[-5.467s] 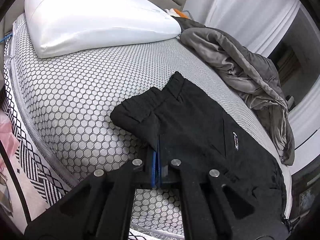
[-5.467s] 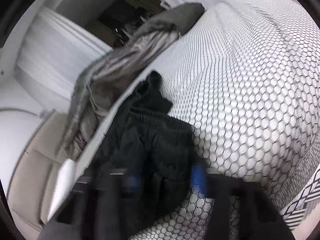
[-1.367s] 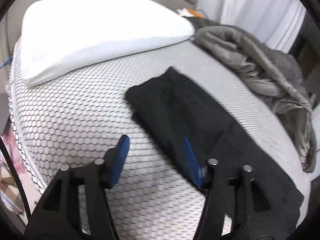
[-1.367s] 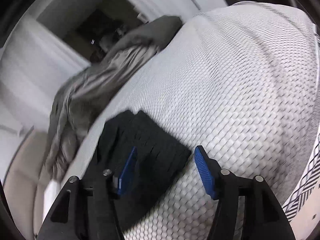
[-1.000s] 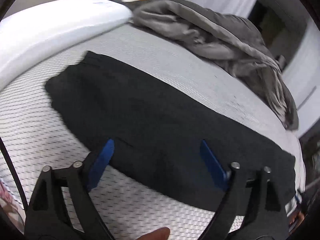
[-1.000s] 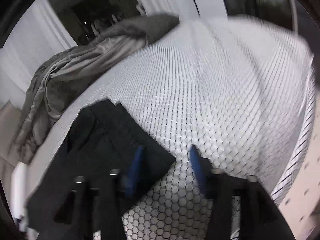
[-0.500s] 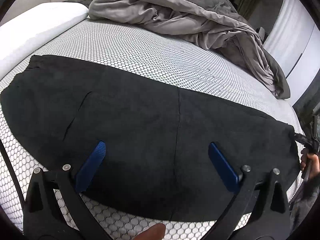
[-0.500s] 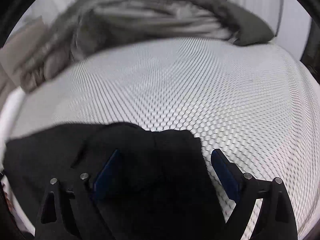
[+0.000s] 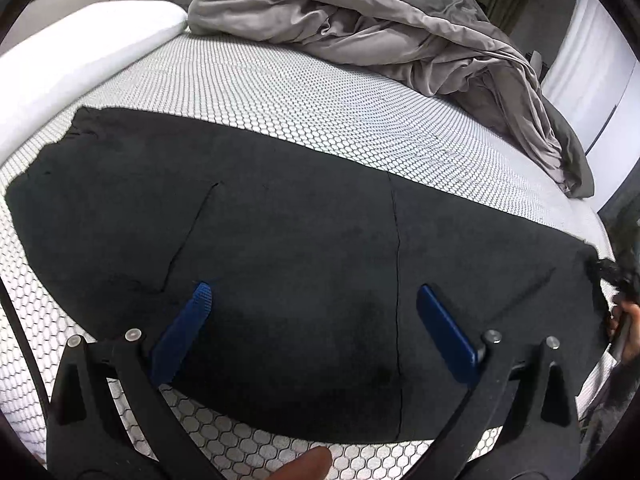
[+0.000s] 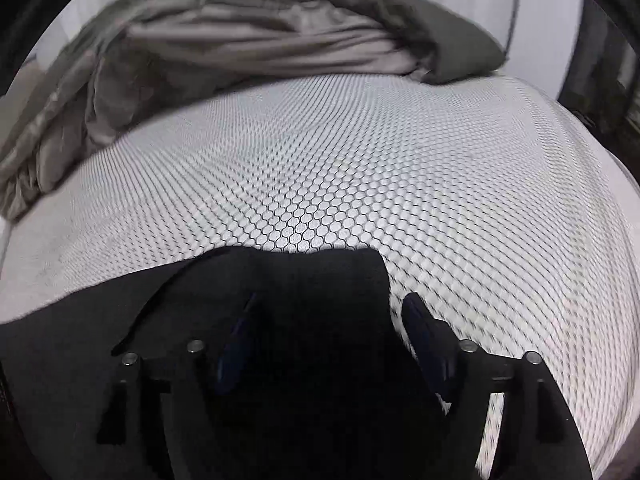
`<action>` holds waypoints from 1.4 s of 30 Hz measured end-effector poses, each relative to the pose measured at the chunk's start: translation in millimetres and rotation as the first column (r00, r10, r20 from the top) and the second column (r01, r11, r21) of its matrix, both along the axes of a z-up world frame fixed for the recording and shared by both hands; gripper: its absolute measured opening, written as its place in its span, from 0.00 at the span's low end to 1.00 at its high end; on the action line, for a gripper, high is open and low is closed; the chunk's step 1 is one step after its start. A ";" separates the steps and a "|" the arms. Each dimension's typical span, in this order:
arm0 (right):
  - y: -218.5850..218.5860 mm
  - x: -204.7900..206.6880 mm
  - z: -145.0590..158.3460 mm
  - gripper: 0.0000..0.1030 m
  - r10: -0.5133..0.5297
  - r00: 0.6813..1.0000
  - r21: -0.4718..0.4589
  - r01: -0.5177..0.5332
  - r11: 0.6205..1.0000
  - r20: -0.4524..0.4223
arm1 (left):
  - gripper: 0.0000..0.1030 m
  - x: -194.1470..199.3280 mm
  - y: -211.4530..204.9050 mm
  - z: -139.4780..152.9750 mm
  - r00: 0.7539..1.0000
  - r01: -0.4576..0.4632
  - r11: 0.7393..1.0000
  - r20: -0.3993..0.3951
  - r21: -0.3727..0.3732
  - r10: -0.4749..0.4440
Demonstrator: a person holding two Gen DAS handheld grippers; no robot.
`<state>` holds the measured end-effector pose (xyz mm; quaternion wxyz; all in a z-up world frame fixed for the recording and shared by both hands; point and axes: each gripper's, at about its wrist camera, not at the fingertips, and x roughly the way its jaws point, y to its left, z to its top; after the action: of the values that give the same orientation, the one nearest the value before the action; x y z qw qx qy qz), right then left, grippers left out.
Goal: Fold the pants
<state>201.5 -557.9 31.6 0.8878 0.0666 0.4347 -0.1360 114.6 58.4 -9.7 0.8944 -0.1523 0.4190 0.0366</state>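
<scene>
Left wrist view: left gripper (image 9: 312,300) with jaws spread wide, empty, over black pants (image 9: 288,248) lying flat along the bed (image 9: 320,96); grey blanket (image 9: 380,24) and white pillow (image 9: 72,52) behind. Right gripper (image 10: 330,312) jaws likewise apart, over the pants' end

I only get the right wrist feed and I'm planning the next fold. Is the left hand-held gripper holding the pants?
Observer: No, the left hand-held gripper is open over the pants, gripping nothing.
Operator: Which part is it over?
Observer: Roughly the middle. The pants lie flat in one long strip across the mattress.
Operator: What's beyond their left end?
Observer: A white pillow, just past that end.
</scene>
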 end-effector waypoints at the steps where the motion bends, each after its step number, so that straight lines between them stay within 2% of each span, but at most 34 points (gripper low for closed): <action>1: 8.3 -11.9 11.8 0.82 0.008 0.999 -0.012 -0.008 1.000 0.039 | 0.99 -3.0 -3.7 3.4 1.000 0.011 1.000 0.011 0.012 -0.011; 3: 29.2 -49.7 30.1 0.92 0.062 0.992 -0.009 -0.062 0.998 0.113 | 0.99 -8.8 -20.5 12.0 0.997 0.063 0.997 0.040 0.041 -0.065; 4: 44.0 -66.3 34.7 0.93 0.108 0.985 0.002 -0.110 0.994 0.132 | 0.99 -11.6 -29.9 15.0 0.995 0.089 0.995 0.048 0.050 -0.092; 8: 118.4 -118.9 30.6 0.97 0.315 0.940 0.032 -0.321 0.947 0.130 | 0.99 -16.4 -93.3 18.6 0.965 0.252 0.965 0.057 0.070 -0.256; 9: 134.4 -122.0 25.6 0.97 0.354 0.928 0.031 -0.359 0.933 0.117 | 0.99 -16.8 -111.7 16.5 0.952 0.298 0.953 0.053 0.065 -0.301; 11: 178.0 -126.0 4.9 0.97 0.466 0.880 0.013 -0.469 0.883 0.091 | 0.99 -15.7 -141.5 10.1 0.922 0.385 0.921 0.030 0.060 -0.387; 12: 193.3 -130.7 -7.3 0.97 0.504 0.860 0.008 -0.506 0.862 0.076 | 0.99 -14.0 -156.4 3.8 0.901 0.431 0.899 0.004 0.075 -0.433; 13: 207.9 -129.8 -22.7 0.97 0.550 0.834 0.025 -0.552 0.834 0.044 | 0.99 -11.9 -168.0 -3.7 0.891 0.453 0.885 -0.025 0.111 -0.453; 14: 217.7 -126.9 -37.7 0.97 0.583 0.812 0.026 -0.583 0.812 0.002 | 0.99 -10.5 -174.3 -10.1 0.888 0.459 0.876 -0.050 0.145 -0.457; 15: 221.2 -127.3 -47.6 0.97 0.589 0.808 0.004 -0.589 0.808 -0.026 | 0.99 -6.9 -179.4 -18.7 0.883 0.469 0.863 -0.092 0.188 -0.460; 17: 214.1 -128.1 -58.1 0.97 0.624 0.780 -0.023 -0.625 0.780 -0.042 | 1.00 -1.5 -176.2 -31.0 0.874 0.486 0.851 -0.136 0.199 -0.467; 18: 203.7 -130.1 -55.1 0.97 0.622 0.782 -0.026 -0.623 0.782 -0.039 | 1.00 -2.7 -172.8 -34.2 0.871 0.491 0.851 -0.126 0.184 -0.475; 19: 189.0 -130.8 -52.3 0.97 0.602 0.797 -0.042 -0.603 0.796 -0.045 | 1.00 -2.6 -166.4 -35.3 0.869 0.495 0.851 -0.124 0.176 -0.479; 21: 152.0 -131.2 -50.3 0.97 0.503 0.862 -0.130 -0.507 0.852 -0.063 | 1.00 -3.5 -158.0 -37.6 0.868 0.496 0.851 -0.130 0.174 -0.479; 22: 125.8 -129.7 -49.2 0.97 0.414 0.906 -0.184 -0.422 0.888 -0.083 | 1.00 -3.3 -152.0 -37.5 0.870 0.492 0.854 -0.132 0.172 -0.475; 23: 99.1 -128.2 -51.1 0.97 0.333 0.938 -0.227 -0.347 0.910 -0.097 | 1.00 -3.2 -148.2 -36.7 0.872 0.489 0.855 -0.133 0.170 -0.472; 25: 49.9 -133.3 -48.7 0.97 0.220 0.974 -0.203 -0.227 0.953 -0.059 | 1.00 -3.4 -145.6 -35.9 0.874 0.485 0.858 -0.131 0.171 -0.468; 27: 32.4 -140.4 -44.6 0.97 0.157 0.985 -0.226 -0.167 0.960 -0.065 | 1.00 -2.4 -146.1 -36.1 0.877 0.479 0.858 -0.140 0.184 -0.459; 30: 46.6 -153.7 -27.8 0.97 0.176 0.984 -0.219 -0.175 0.960 -0.016 | 0.99 -2.1 -149.9 -23.9 0.885 0.464 0.867 -0.128 0.180 -0.447; 32: 67.9 -159.1 -12.3 0.97 0.251 0.967 -0.168 -0.241 0.956 0.043 | 0.99 -2.8 -157.3 -9.1 0.890 0.455 0.870 -0.075 0.188 -0.450; 34: 93.7 -152.8 -6.2 0.97 0.314 0.947 -0.104 -0.307 0.946 0.062 | 0.99 5.0 -168.2 1.1 0.894 0.444 0.876 -0.038 0.187 -0.446; 38: 170.2 -122.9 -23.4 0.97 0.478 0.878 -0.051 -0.478 0.877 0.004 | 0.99 36.1 -194.3 -4.9 0.899 0.438 0.885 -0.055 0.156 -0.435; 40: 194.1 -108.1 -38.6 0.97 0.518 0.854 -0.056 -0.520 0.852 -0.040 | 0.99 49.8 -206.5 -18.3 0.892 0.450 0.873 -0.125 0.185 -0.434; 42: 194.9 -103.5 -43.6 0.97 0.522 0.848 -0.095 -0.529 0.843 -0.089 | 1.00 55.8 -205.6 -31.8 0.888 0.456 0.867 -0.172 0.199 -0.427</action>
<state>98.0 -363.0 -11.9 0.8800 -0.1108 0.4539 0.0855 170.5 -147.2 -41.5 0.8631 0.0564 0.4894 -0.1110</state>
